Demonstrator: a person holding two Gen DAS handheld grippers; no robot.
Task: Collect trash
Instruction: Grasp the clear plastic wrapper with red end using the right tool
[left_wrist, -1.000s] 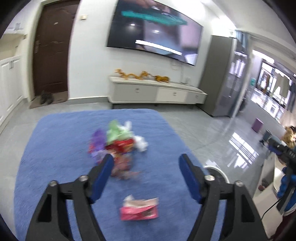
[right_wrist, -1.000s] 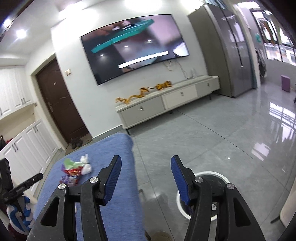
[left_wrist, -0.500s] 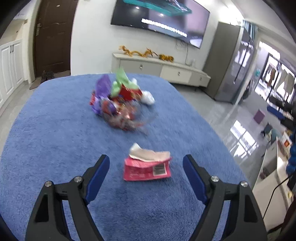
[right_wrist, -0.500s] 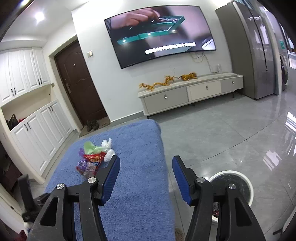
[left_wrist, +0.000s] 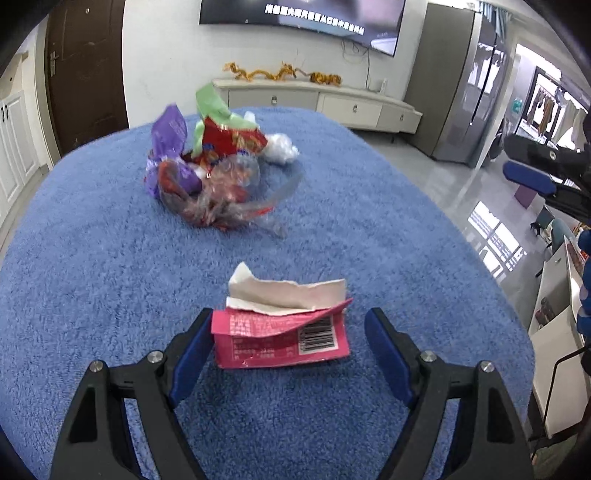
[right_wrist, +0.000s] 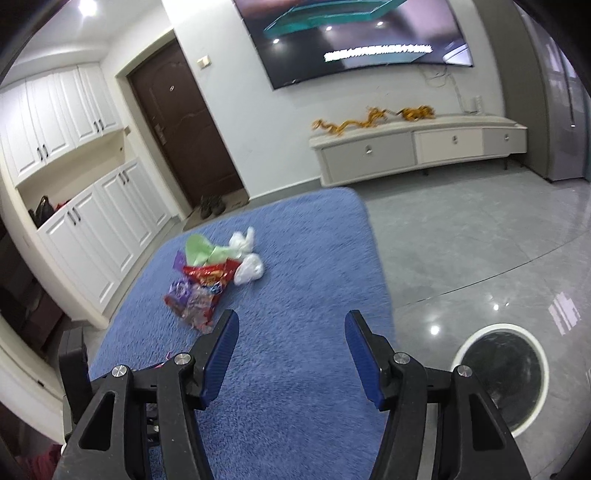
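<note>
A torn pink wrapper (left_wrist: 280, 334) with a white paper flap lies flat on the blue plush surface (left_wrist: 92, 280). My left gripper (left_wrist: 291, 343) is open and straddles it: the left pad is at the wrapper's edge and the right pad stands apart from it. Farther back sits a pile of crumpled trash (left_wrist: 214, 177) in purple, red, green, clear and white. In the right wrist view that pile (right_wrist: 210, 273) is ahead and to the left. My right gripper (right_wrist: 291, 354) hangs open over the surface's right part with nothing between its fingers.
A round bin with a white rim (right_wrist: 495, 327) and dark inside stands on the grey tiled floor, right of the blue surface. A low white TV cabinet (right_wrist: 417, 147), a wall screen and a dark door are at the back. White cupboards (right_wrist: 85, 236) line the left wall.
My left gripper has come down and forward, so the pink wrapper now lies between its fingers. The right gripper has swung left, from the floor and bin onto the blue surface.
</note>
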